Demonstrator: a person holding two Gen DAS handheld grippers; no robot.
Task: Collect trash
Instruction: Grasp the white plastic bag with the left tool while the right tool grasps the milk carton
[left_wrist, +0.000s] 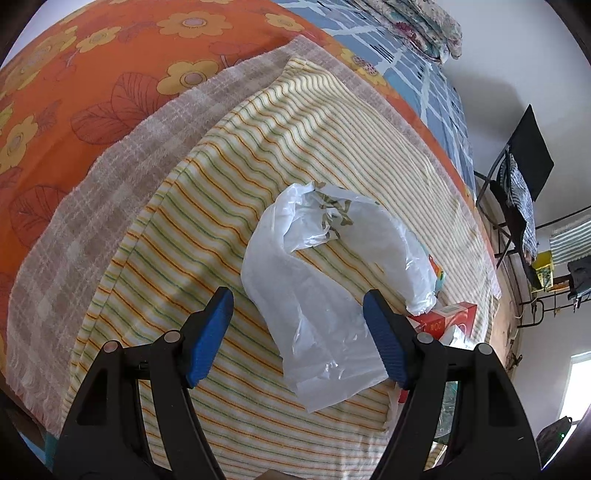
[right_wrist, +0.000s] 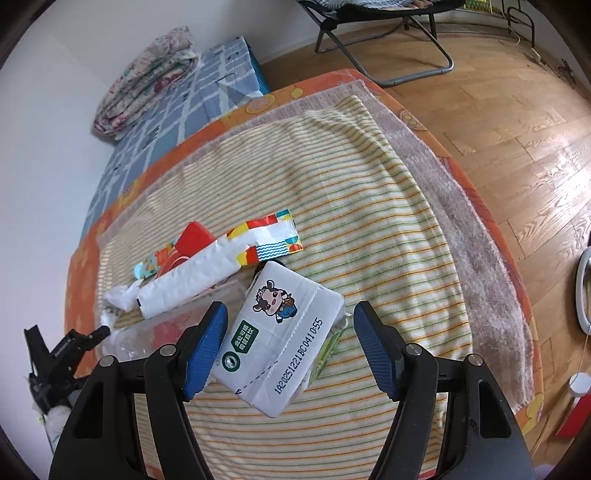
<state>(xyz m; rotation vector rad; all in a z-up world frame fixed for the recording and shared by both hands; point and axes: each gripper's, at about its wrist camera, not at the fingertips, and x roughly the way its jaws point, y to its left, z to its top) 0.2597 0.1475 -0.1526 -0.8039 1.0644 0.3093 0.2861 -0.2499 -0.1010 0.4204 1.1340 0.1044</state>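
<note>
A white plastic bag (left_wrist: 321, 280) lies crumpled on the striped blanket (left_wrist: 295, 147). My left gripper (left_wrist: 297, 334) is open and hovers over the bag's near end, its blue pads on either side. A red carton (left_wrist: 448, 317) lies just right of the bag. In the right wrist view a white milk carton with a cartoon cow (right_wrist: 280, 332) lies flat between the open jaws of my right gripper (right_wrist: 290, 347). Beyond it lie a colourful wrapper (right_wrist: 266, 240), a white packet (right_wrist: 188, 277), a red box (right_wrist: 194, 236) and a clear plastic container (right_wrist: 162, 332).
The striped blanket (right_wrist: 369, 206) covers a beige towel (right_wrist: 461, 206) on an orange flowered bed (left_wrist: 92, 92). A folded quilt (right_wrist: 147, 81) lies on a blue mat. A folding chair (right_wrist: 388, 37) stands on the wooden floor (right_wrist: 498, 110). The other gripper (right_wrist: 59, 354) shows at the left.
</note>
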